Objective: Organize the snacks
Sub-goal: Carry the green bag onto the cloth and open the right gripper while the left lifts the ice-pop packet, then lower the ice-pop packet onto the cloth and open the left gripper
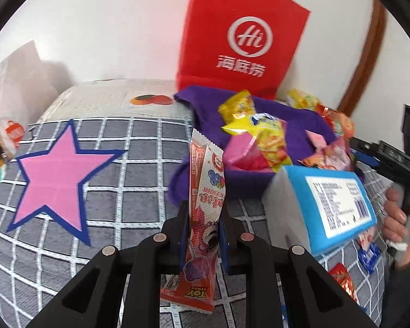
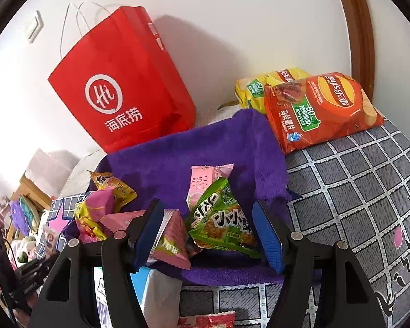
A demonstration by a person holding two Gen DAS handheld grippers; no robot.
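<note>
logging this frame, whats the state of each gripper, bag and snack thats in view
left gripper: shut on red snack stick
right gripper: open, nothing held
red paper bag: upright against wall
purple basket: holds loose snacks
green snack pack: lying in basket
red chip bag: sealed, lying flat

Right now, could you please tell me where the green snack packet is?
In the right wrist view, the green snack packet lies in the purple fabric bin, between the right gripper's open fingers, beside a pink triangular packet.

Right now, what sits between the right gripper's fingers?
Right wrist view: a green snack pack lies in the purple basket between the right gripper's open fingers, untouched.
</note>
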